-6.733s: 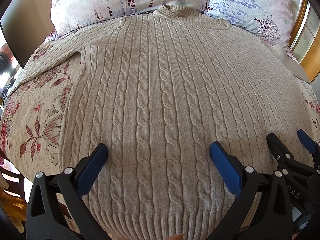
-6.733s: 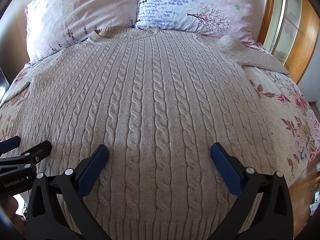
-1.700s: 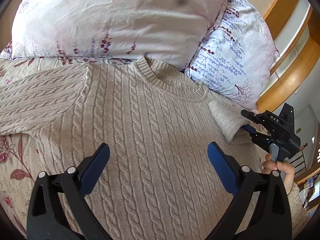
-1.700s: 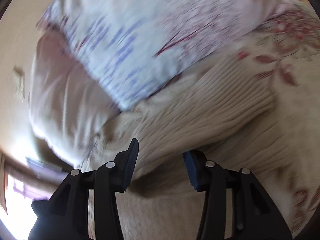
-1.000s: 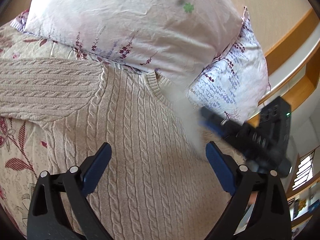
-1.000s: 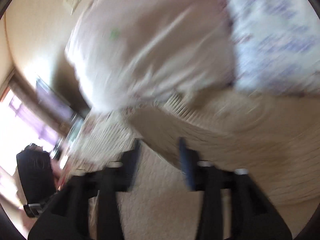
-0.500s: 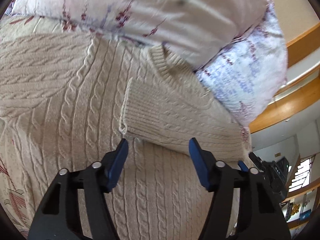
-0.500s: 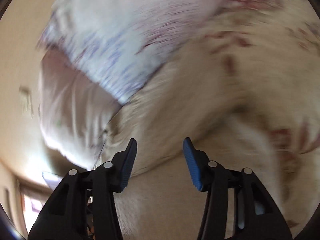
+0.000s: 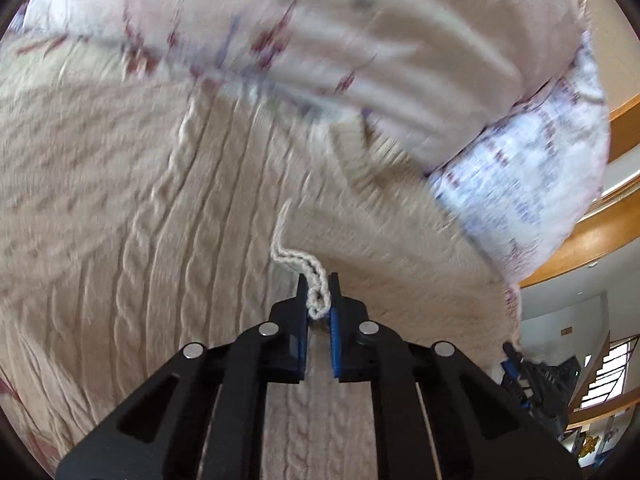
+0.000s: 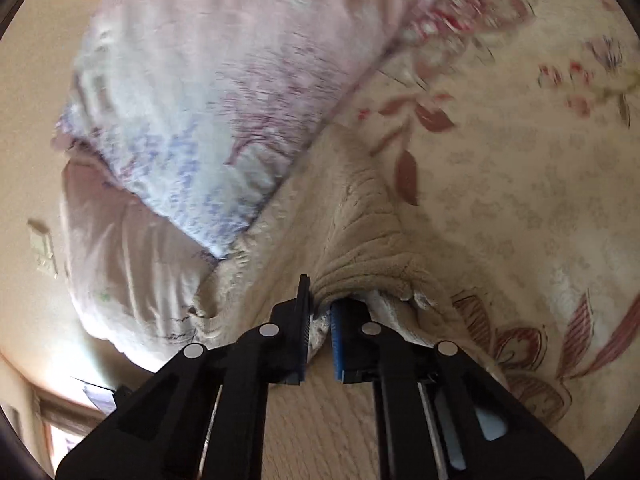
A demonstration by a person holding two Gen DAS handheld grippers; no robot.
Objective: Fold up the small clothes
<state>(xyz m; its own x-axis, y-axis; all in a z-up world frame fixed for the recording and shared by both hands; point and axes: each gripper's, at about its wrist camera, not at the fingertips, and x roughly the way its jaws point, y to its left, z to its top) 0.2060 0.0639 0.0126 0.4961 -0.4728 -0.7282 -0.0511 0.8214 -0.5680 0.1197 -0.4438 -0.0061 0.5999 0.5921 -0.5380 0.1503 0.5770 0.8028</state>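
A beige cable-knit sweater (image 9: 140,240) lies flat on the bed, its right sleeve (image 9: 380,248) folded across the chest. My left gripper (image 9: 318,300) is shut on the ribbed cuff (image 9: 316,280) of that sleeve. My right gripper (image 10: 320,312) is shut on a bunched fold of the sweater (image 10: 360,232) near its right shoulder, lifting it off the bedspread. The right gripper also shows in the left wrist view (image 9: 532,376), low at the right edge.
Two floral pillows (image 9: 360,40) (image 10: 208,112) lie just behind the sweater's collar. The flowered bedspread (image 10: 520,160) extends to the right. A wooden headboard (image 9: 600,232) curves at the right.
My left gripper has closed from half open onto the sleeve cuff. My right gripper has closed on a fold of the sweater at the shoulder.
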